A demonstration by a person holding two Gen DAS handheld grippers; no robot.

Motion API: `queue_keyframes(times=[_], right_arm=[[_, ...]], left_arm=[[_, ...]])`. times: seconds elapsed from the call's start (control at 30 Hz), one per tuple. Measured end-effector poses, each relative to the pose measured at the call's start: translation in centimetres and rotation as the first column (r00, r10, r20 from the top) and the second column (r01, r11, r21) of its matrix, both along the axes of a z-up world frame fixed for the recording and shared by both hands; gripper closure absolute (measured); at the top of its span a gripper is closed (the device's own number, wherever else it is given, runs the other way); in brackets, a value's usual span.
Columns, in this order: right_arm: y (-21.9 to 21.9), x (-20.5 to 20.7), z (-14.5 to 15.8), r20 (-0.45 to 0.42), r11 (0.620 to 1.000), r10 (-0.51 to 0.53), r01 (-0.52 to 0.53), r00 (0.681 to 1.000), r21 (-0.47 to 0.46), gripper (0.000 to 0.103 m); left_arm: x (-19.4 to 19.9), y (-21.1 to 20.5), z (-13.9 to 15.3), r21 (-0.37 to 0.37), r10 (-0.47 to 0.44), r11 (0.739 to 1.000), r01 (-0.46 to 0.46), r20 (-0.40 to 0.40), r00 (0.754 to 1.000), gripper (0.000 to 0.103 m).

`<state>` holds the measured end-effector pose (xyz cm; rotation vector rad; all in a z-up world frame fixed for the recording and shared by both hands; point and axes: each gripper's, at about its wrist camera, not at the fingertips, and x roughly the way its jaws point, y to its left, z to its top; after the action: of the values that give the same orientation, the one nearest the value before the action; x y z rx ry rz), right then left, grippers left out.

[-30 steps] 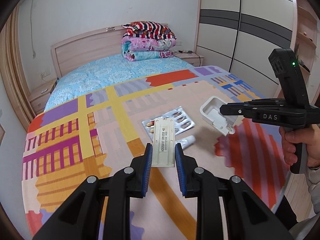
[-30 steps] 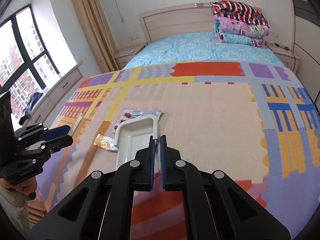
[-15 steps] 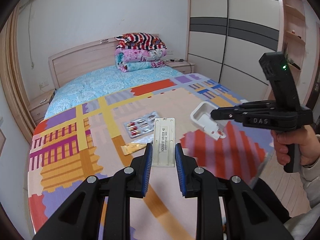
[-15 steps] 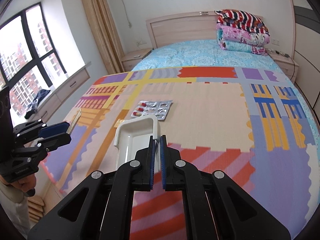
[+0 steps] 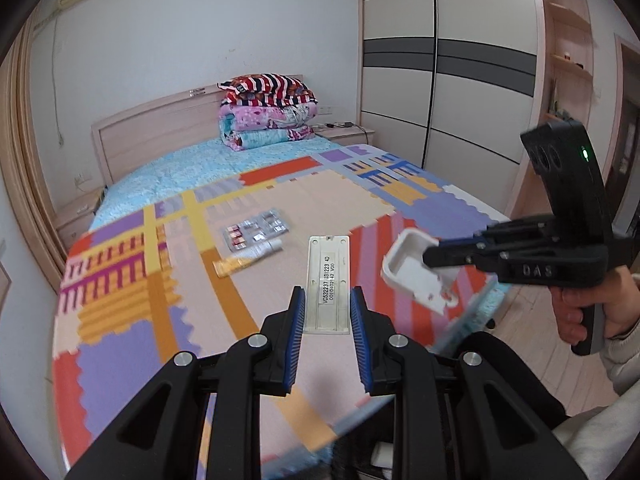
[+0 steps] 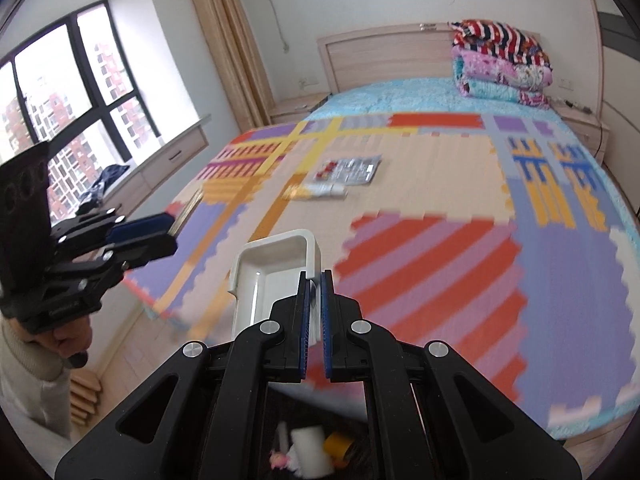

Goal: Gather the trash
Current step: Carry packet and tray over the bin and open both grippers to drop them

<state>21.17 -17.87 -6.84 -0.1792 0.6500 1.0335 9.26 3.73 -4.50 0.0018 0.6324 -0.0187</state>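
Left hand-held gripper [image 5: 326, 316] clamps flat grey labelled strip [image 5: 328, 284] upright between blue pads. Right hand-held gripper [image 5: 430, 258] holds white plastic tray [image 5: 412, 270] tilted over bed edge. Blister pack [image 5: 256, 230] and tube [image 5: 248, 258] lie on patterned bed mat [image 5: 132, 300].

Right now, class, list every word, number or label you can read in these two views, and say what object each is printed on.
"VC632237 U31223 4D", roughly, as some characters are unclear: sticker on the flat white plastic strip held between the left gripper fingers.
"0010402142 V00", roughly: second line of that sticker.
"DAS": body of the right gripper.
Blister pack and tube on the bed: print too blurred to read.
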Motion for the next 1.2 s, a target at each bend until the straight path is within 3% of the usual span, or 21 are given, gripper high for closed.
queue_keyframes(times=[0.27,0.63,0.87,1.2], right_arm=[[-1.3,-3.6,-3.4,0.014,0.995,0.044,-0.042,0.999,-0.091,0.097],[-2.0,-6.1,-9.2,-0.077,0.976,0.080,-0.094,0.994,-0.197,0.097],[-1.8,-7.3,-13.5,-0.111,0.952,0.082,-0.111,0.990,-0.285,0.097],[-1.1,-7.4,-18.3,-0.180,0.910,0.069,-0.136,0.981,-0.392,0.097]], left_arm=[[-2.6,-2.2,-2.9,-0.015,-0.030,0.999,0.029,-0.065,0.997,0.080],[-5.2,-3.8,-8.3,-0.082,-0.065,0.995,0.050,-0.192,0.979,0.080],[-5.9,-4.7,-12.5,-0.122,-0.091,0.991,0.057,-0.293,0.952,0.080],[-5.2,-6.9,-18.5,-0.130,-0.121,0.989,0.070,-0.438,0.891,0.080]])
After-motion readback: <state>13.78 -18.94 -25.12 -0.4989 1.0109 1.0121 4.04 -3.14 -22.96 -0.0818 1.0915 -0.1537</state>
